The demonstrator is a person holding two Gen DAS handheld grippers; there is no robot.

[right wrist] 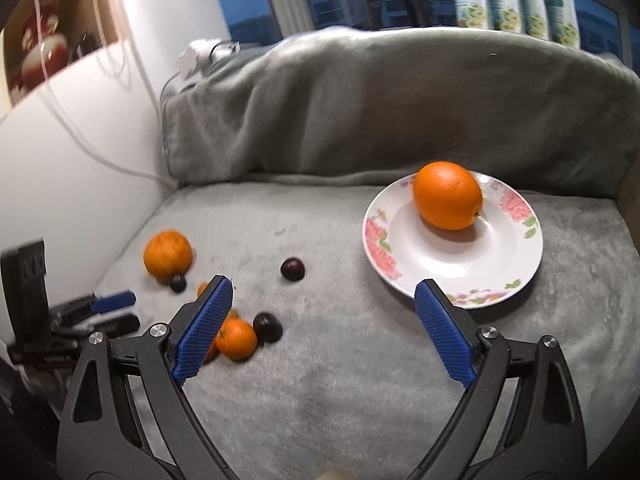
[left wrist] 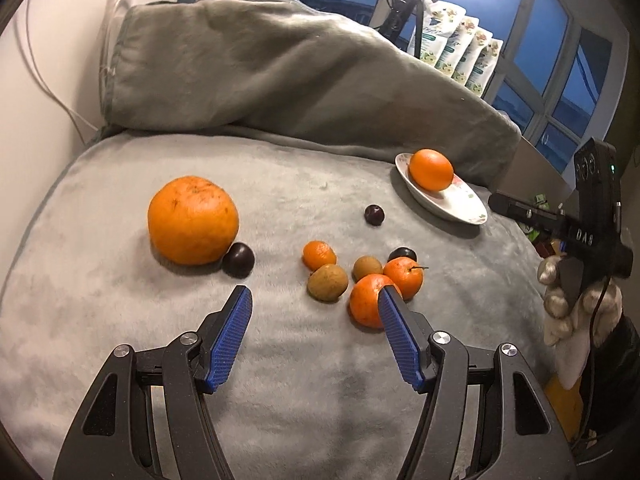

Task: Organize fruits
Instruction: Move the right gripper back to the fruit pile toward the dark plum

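The black body of the right gripper [left wrist: 588,236] is showing white letters reading "DAS"; print on the white flowered pouches [left wrist: 460,44] is staying too small to read.

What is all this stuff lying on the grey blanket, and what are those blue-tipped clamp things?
Smooth orange: one, bright orange, on the plate.
White floral-rimmed plate: one, at the right of the blanket.
Big rough-skinned orange: one, orange, at the left.
Small mandarins: three, orange, in the cluster near the middle.
Brown kiwis: two, in that cluster.
Dark plums: three, purple-black; one beside the big orange, one alone, one behind the cluster.
Grey plush blanket: one, under everything.
Left hand-held gripper: blue pads, open, empty.
Right hand-held gripper: blue pads, open, empty.
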